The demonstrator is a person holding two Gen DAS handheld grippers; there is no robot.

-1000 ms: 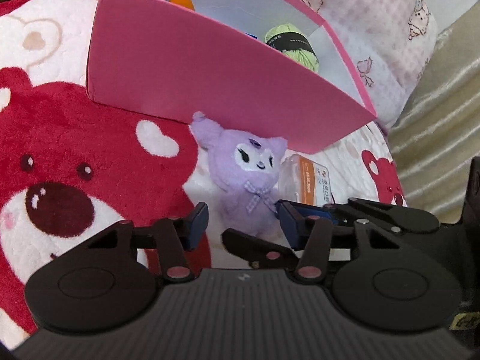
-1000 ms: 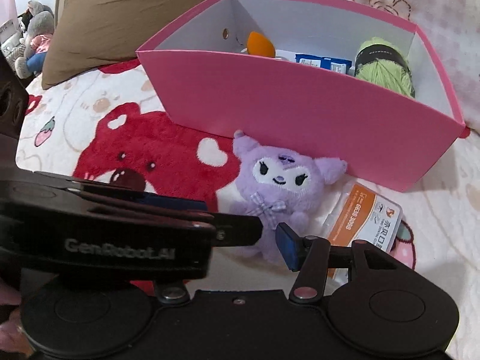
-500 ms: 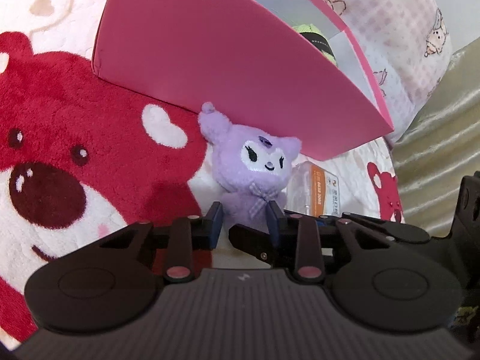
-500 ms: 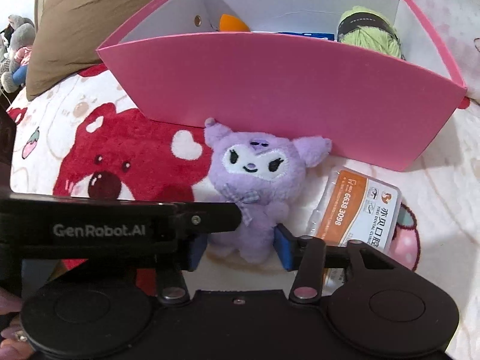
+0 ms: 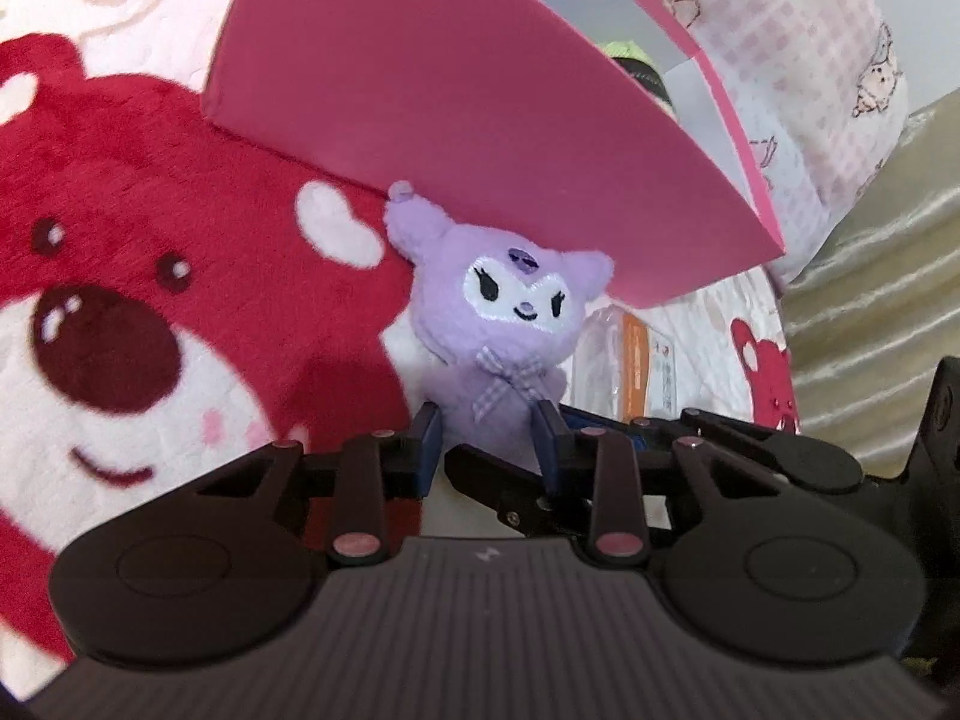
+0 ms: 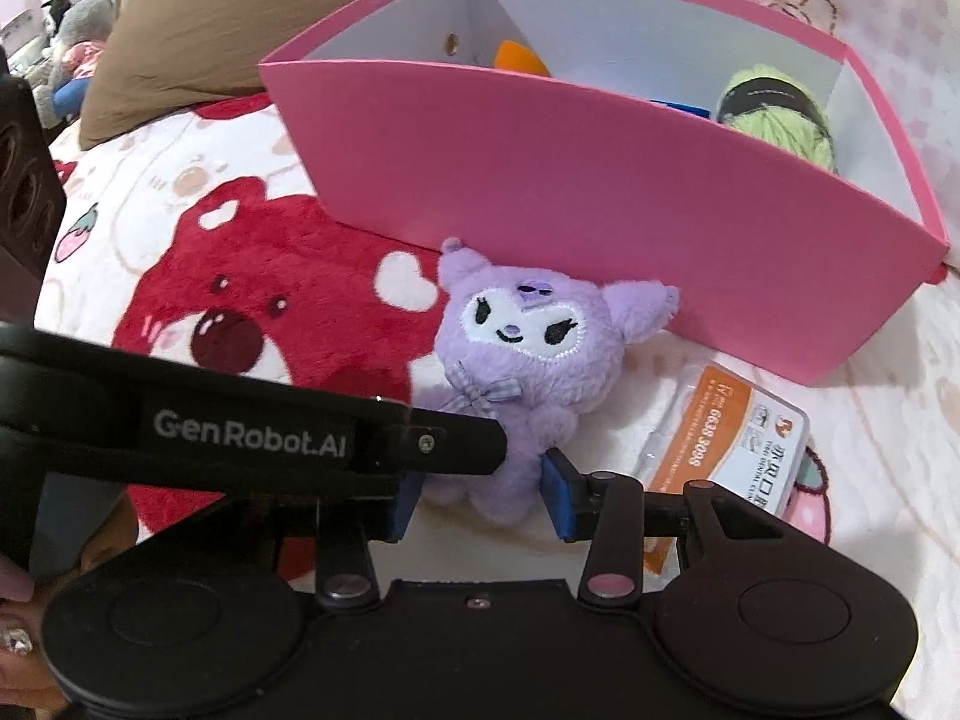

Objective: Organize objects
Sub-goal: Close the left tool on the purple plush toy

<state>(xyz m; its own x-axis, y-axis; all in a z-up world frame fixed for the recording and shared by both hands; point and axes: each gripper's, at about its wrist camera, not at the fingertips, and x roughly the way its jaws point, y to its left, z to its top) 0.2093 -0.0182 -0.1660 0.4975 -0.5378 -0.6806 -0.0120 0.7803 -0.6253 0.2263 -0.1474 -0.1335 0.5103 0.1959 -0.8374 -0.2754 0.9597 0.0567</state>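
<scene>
Bed with red bear blanket (image 6: 252,300); pink box (image 6: 576,192) far side. Purple plush (image 6: 528,348) lies against the box's near wall. Left tongs (image 5: 489,441) pinch its lower body; right tongs (image 6: 480,495) closing around its legs.

Plush's (image 6: 528,354) lower body hid behind left gripper (image 5: 489,438); blue pack (image 6: 681,108) in pink box (image 6: 600,192) mostly hid.

Plush toy (image 6: 528,354) before box (image 6: 600,192), card packet (image 6: 726,426) right, yarn (image 6: 780,114) seemingly inside box
</scene>
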